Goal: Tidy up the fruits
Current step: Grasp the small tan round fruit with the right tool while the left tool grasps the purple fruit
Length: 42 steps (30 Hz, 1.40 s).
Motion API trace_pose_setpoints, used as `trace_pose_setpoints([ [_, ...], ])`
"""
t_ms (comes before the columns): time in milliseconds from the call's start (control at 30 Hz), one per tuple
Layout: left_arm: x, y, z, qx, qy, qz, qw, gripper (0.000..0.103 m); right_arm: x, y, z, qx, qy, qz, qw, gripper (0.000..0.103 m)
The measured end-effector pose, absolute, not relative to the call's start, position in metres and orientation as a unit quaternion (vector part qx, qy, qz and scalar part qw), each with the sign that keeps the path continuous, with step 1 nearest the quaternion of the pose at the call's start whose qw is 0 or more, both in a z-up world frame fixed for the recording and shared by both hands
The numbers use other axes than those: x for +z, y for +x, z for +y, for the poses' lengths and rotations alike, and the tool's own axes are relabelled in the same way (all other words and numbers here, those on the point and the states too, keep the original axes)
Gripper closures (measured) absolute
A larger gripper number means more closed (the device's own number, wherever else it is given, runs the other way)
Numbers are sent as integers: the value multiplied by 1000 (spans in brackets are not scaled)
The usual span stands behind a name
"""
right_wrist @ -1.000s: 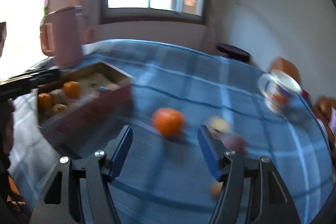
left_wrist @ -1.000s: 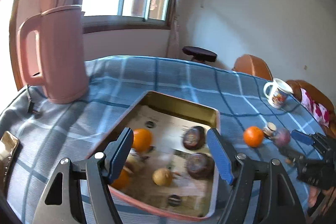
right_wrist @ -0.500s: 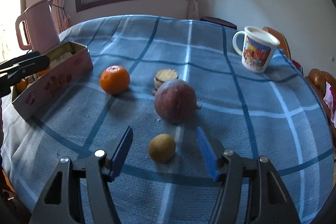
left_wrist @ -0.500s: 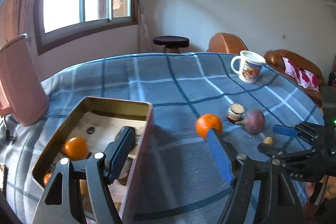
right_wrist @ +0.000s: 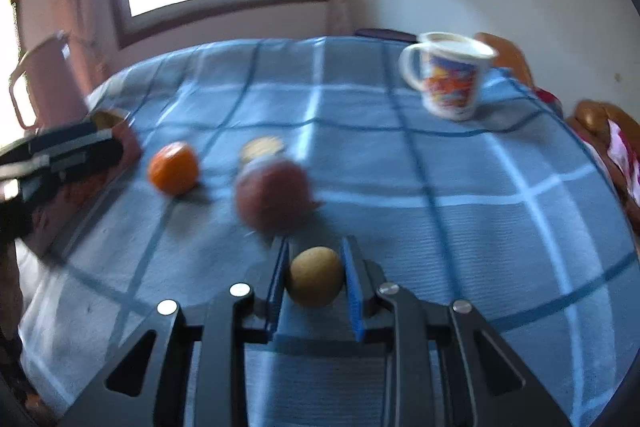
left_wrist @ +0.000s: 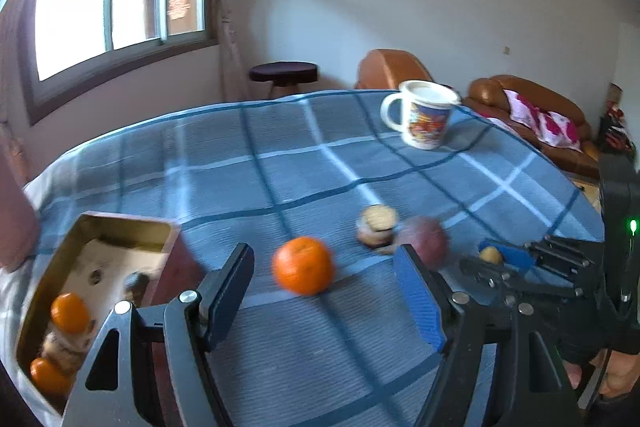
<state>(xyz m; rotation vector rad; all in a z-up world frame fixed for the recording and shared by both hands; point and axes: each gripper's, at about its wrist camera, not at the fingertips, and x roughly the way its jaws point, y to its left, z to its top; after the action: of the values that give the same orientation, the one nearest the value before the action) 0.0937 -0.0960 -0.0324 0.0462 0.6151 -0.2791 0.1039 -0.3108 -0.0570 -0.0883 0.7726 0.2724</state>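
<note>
- While my right gripper [right_wrist: 316,277] is clamped on the small yellow-brown fruit [right_wrist: 315,275], tin [left_wrist: 98,269] lies off to its left.
- L gripper [left_wrist: 322,297] gapes wide, empty; orange [left_wrist: 303,265] dead ahead betw its fingers.

Cloth, metal, ceramic and fruit skins on the table

The tablecloth [right_wrist: 460,163] was a ribbed, matt woven fabric in blue plaid. The tin box [left_wrist: 116,227] at the near left had a dull brassy metal inside, lined with printed paper. The mug [right_wrist: 450,79] at the far right looked like glossy glazed ceramic. The orange [left_wrist: 303,265] had a bright, faintly dimpled peel; the purple fruit [right_wrist: 272,197] was matt and dusky; the small brown fruit [right_wrist: 316,275] had a rough, dull skin. The right gripper [right_wrist: 316,277] showed smooth blue pads [right_wrist: 354,287], matt black plastic arms and shiny metal rivets. The armchair [left_wrist: 520,99] looked like smooth brown leather.
</note>
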Motion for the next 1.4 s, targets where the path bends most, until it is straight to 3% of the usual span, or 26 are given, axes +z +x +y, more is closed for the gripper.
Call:
trace_pose_setpoints([
  [333,-57,131,-162,-200,16,358,912,29,-39,128,-356,29,-27,351,935,74],
  [767,-81,158,-168,-201,-2,412,889,29,-45,133,-353,35,-31,357,933,73],
  [1000,-82,157,-163,-195,-6,414,889,40,-47,135,-351,50,-32,364,930,74],
  [1133,-76,145,-163,-197,13,395,898,51,-46,134,-352,58,-26,360,931,74],
  [1400,-74,140,-156,-204,-3,390,898,51,-43,130,-351,67,-23,348,935,73],
])
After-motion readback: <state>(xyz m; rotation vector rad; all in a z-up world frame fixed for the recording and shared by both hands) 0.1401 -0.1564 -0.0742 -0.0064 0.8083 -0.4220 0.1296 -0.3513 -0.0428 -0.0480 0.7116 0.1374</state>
